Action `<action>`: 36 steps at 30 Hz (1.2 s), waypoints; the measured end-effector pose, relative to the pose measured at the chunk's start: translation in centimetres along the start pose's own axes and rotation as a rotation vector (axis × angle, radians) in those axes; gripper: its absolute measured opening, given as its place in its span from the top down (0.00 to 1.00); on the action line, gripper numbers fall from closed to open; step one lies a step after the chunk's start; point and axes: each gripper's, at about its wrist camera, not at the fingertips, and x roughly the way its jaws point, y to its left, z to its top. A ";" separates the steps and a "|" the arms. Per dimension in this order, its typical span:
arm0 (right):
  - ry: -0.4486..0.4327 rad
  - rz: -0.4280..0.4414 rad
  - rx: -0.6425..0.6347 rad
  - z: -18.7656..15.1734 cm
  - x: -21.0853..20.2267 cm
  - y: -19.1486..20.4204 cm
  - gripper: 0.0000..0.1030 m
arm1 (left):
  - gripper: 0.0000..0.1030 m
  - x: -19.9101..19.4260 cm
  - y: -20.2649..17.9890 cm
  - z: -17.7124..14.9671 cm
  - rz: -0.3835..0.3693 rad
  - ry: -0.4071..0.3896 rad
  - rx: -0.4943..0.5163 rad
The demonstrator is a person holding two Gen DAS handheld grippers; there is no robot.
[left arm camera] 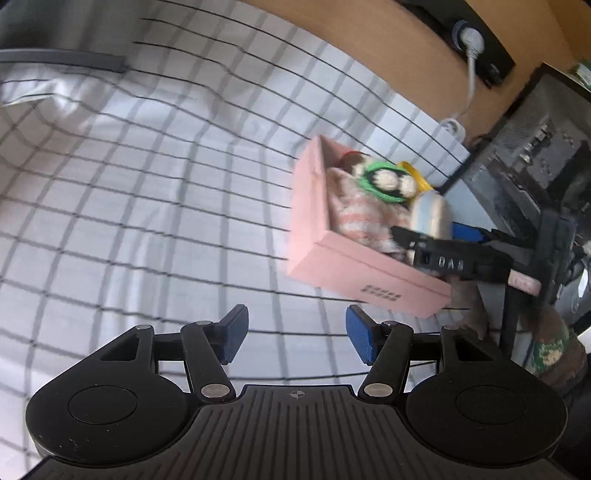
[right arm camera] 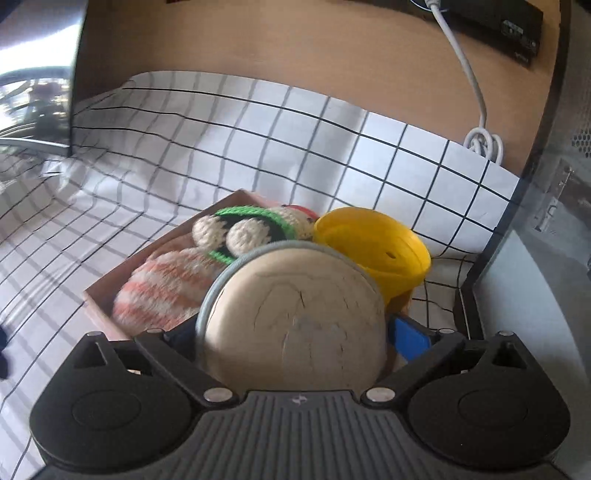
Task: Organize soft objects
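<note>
- Right gripper [right arm camera: 295,332]: clamped on round beige cushion [right arm camera: 291,317], above pink box [left arm camera: 314,210].
- Left gripper [left arm camera: 295,332]: spread wide, holding nothing, above checked cloth [left arm camera: 147,184].
- Striped crochet toy [right arm camera: 166,288], green-rimmed crochet toy [right arm camera: 240,229]: inside box.

White checked cloth [right arm camera: 229,147] covers the surface, wrinkled. Tan wooden back panel [right arm camera: 295,48] behind it. White cable [right arm camera: 476,110] hangs down the panel, coiled where it meets the cloth. Dark glass-sided case [left arm camera: 524,155] at right. Black strip [right arm camera: 509,26] mounted on panel.
</note>
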 end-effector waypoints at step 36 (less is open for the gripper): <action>-0.097 -0.058 0.116 -3.7 -5.7 -0.6 0.13 | 0.39 2.1 -3.4 -3.4 0.037 0.016 0.143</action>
